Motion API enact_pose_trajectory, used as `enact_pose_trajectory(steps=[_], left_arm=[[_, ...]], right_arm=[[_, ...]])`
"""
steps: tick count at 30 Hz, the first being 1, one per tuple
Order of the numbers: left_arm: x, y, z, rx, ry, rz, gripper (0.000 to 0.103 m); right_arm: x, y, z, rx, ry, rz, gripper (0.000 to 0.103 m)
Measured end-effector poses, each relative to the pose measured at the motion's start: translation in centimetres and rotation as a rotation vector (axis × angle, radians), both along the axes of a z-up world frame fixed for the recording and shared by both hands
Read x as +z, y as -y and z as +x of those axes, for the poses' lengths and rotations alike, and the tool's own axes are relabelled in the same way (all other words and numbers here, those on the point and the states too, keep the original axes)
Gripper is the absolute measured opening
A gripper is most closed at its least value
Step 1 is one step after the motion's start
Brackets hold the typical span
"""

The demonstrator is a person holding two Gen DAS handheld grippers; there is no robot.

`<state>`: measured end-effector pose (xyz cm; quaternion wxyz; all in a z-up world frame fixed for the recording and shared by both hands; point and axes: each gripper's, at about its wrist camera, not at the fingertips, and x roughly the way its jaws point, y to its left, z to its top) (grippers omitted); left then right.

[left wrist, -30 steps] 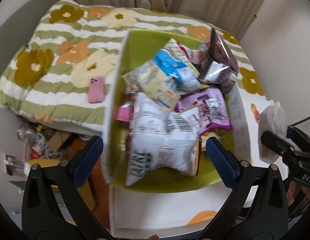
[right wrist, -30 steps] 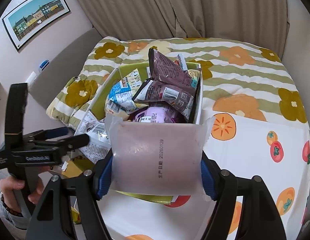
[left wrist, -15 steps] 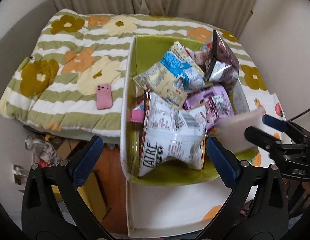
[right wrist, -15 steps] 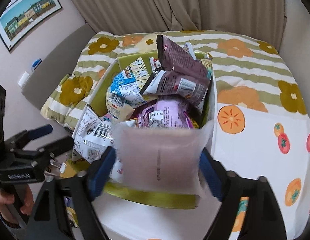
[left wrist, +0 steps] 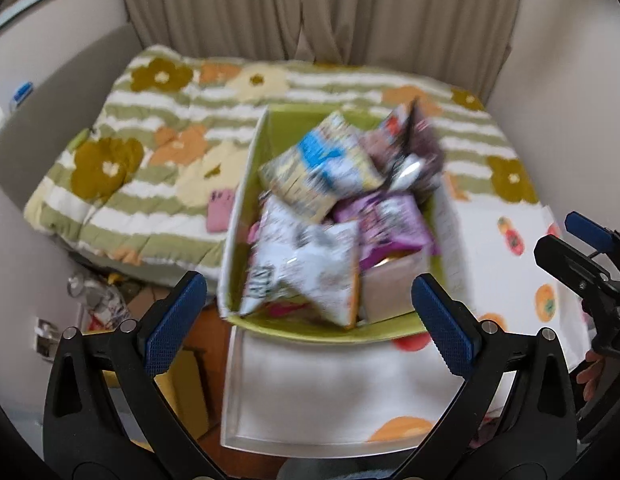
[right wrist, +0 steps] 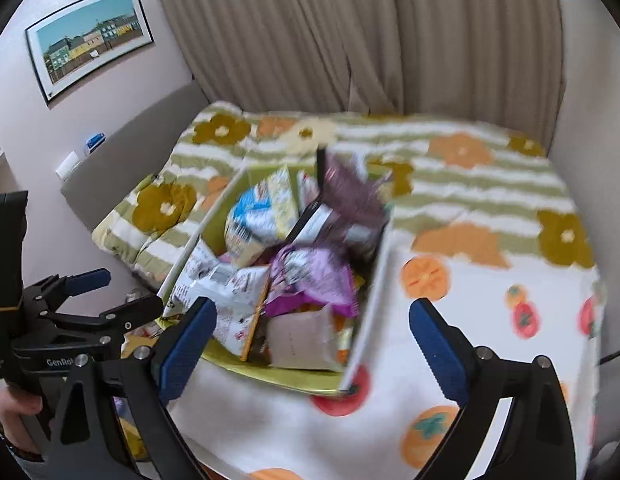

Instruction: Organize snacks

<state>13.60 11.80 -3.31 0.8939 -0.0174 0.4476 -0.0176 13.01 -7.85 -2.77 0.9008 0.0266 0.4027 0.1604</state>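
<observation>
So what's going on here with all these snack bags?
A person with a clamp-like gripper in each hand is sorting snacks into a green-lined white box on a floral bedspread. A pale pinkish packet lies at the box's near end. The right gripper and left gripper are both open, holding nothing.

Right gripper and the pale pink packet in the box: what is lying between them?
In the right wrist view, only the box's green near rim and white fruit-print cloth separate the open right gripper from the pale pink packet.
</observation>
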Motion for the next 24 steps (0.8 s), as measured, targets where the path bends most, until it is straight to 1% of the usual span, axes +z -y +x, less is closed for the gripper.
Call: enact_pose_trajectory(steps=[2,4,6,7,8,11,13,16,19,24], left_arm=[[1.9,1.5,-1.1,-0.010,0.052,0.019,0.102],[4.1,3.3,-3.0,-0.014,0.127,0.053,0.102],[5.9,4.7,-4.7,-0.021,0.191,0.067,0.102],[6.8,5.4,-5.7,-0.023,0.226,0.069,0.102],[7.5,5.9,-6.5,-0.023,0.255,0.072,0.103],[9.4,7.5,-8.9,-0.023,0.333,0.088,0.103],[10.1,8.3,-10.3,-0.028,0.366,0.094,0.103],[10.7,9.2,-12.2,-0.039,0.398,0.075,0.103],[10.6,9.8,-13.5,-0.038,0.415,0.072,0.103],[10.3,10.5,-14.5,-0.048,0.417,0.079,0.103]], right_arm=[[2.2,1.3,-1.5,-0.030,0.050,-0.033,0.096],[4.0,2.5,-2.9,-0.061,0.098,-0.044,0.096],[6.0,4.2,-4.8,-0.105,0.151,-0.050,0.097],[6.9,5.0,-5.8,-0.128,0.177,-0.053,0.101],[7.8,6.0,-7.0,-0.158,0.206,-0.062,0.103],[9.0,7.9,-9.2,-0.221,0.235,-0.095,0.102],[9.4,9.1,-10.6,-0.260,0.243,-0.112,0.102],[9.5,10.3,-12.3,-0.307,0.257,-0.143,0.102],[9.4,11.0,-13.7,-0.332,0.264,-0.149,0.102],[9.4,12.0,-15.2,-0.355,0.275,-0.152,0.102]])
